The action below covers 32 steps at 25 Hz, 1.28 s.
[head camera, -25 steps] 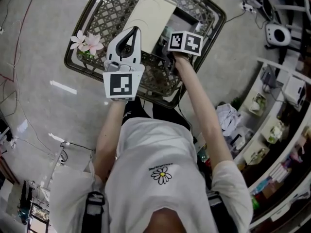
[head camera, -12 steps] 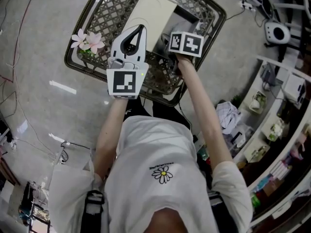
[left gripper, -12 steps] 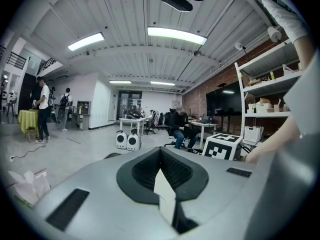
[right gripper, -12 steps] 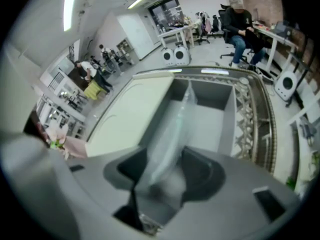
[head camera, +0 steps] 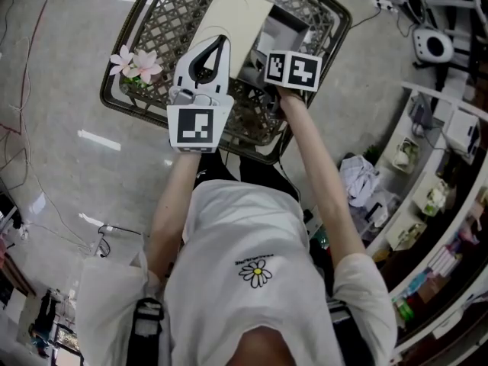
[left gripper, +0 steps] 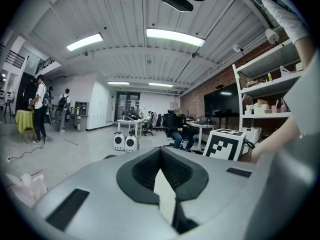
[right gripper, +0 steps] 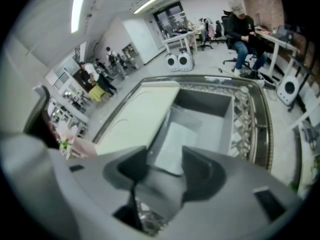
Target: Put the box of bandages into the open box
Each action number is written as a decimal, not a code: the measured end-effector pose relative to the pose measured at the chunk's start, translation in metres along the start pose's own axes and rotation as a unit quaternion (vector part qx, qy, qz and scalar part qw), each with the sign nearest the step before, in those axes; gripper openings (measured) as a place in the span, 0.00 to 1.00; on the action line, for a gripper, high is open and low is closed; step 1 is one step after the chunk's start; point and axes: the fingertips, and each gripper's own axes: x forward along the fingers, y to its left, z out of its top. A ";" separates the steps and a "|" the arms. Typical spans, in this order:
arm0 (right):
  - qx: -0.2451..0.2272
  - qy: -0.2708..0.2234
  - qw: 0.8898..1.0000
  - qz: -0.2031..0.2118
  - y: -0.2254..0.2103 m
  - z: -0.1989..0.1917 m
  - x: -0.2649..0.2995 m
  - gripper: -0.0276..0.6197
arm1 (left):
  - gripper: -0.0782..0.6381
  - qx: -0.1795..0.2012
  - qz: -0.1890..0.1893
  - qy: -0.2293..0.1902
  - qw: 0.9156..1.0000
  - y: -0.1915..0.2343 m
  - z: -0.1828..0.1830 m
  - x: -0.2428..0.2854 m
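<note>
Step in hand, as judged: release and withdrawal. The right gripper [right gripper: 165,156] is held steeply downward over the open box [right gripper: 227,129]. Its jaws have just been opening and are spread as wide as they go, with nothing gripped. The box of bandages [right gripper: 176,140] is seen beyond them, lying flat on the grey floor inside the open box, just right of the hinged lid [right gripper: 135,119].

It is recommended that the right gripper be raised straight up with the jaws kept wide, so that neither the bandage box nor the near wall is caught. The left gripper [head camera: 217,48] is closed on nothing, is held near level at the left, and should be kept clear.

Count:
- box of bandages: one
- open box: one
- grippers: two
- lattice table [head camera: 164,21]: one
- pink blossoms [head camera: 136,65], at the table's left edge: two
</note>
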 end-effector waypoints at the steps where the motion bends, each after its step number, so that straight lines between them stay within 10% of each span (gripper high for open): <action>1: 0.002 -0.001 1.000 0.001 0.000 -0.001 -0.001 0.39 | 0.14 -0.001 0.001 0.001 1.000 0.000 -0.001 -0.001; 22: -0.015 -0.044 0.999 0.001 0.002 0.011 -0.036 0.39 | 0.14 0.019 0.003 -0.019 1.000 -0.016 0.025 -0.009; 32: -0.077 -0.178 0.981 -0.005 0.023 0.080 -0.117 0.38 | 0.14 0.045 -0.005 -0.061 0.997 -0.028 0.079 -0.011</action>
